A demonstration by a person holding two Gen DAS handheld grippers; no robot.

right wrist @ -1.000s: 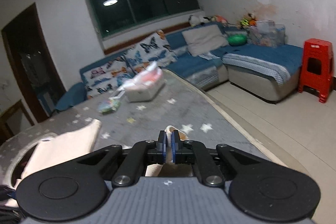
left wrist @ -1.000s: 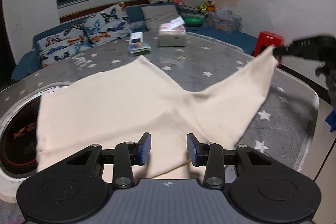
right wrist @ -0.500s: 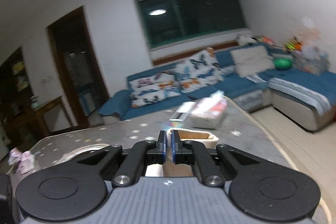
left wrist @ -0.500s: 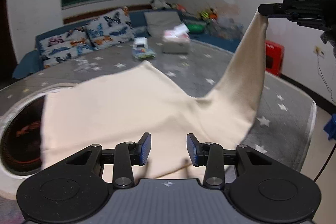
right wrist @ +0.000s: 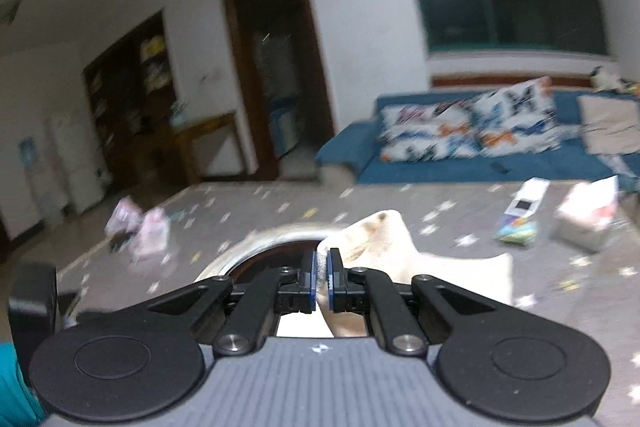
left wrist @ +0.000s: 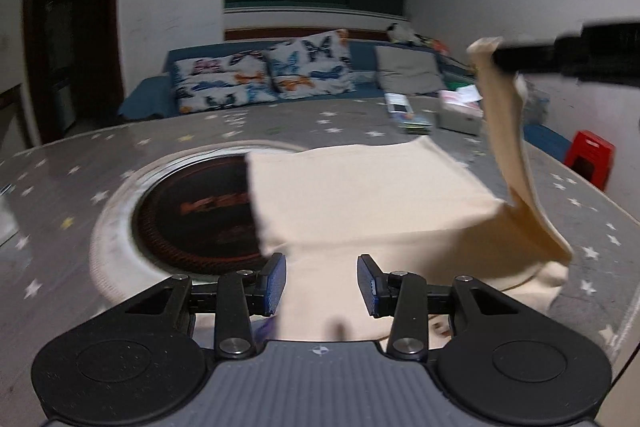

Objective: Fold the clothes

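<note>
Two claws work on one cream cloth [left wrist: 368,195] that lies on the starry gray table [left wrist: 72,187]. The right gripper [right wrist: 321,281] pinches a corner tight and holds it up high. The left gripper [left wrist: 322,283] is partly open, just above the cloth, holding nothing.

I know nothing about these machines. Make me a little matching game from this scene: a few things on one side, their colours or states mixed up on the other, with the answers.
Things:
1. right gripper
2. left gripper
3. stool
4. sofa

States or colours:
A. blue
B. open, nothing between its pads
C. red
D. shut on a corner of the cream cloth

Pairs: 1-D, 2-B, 3-C, 4-A
</note>
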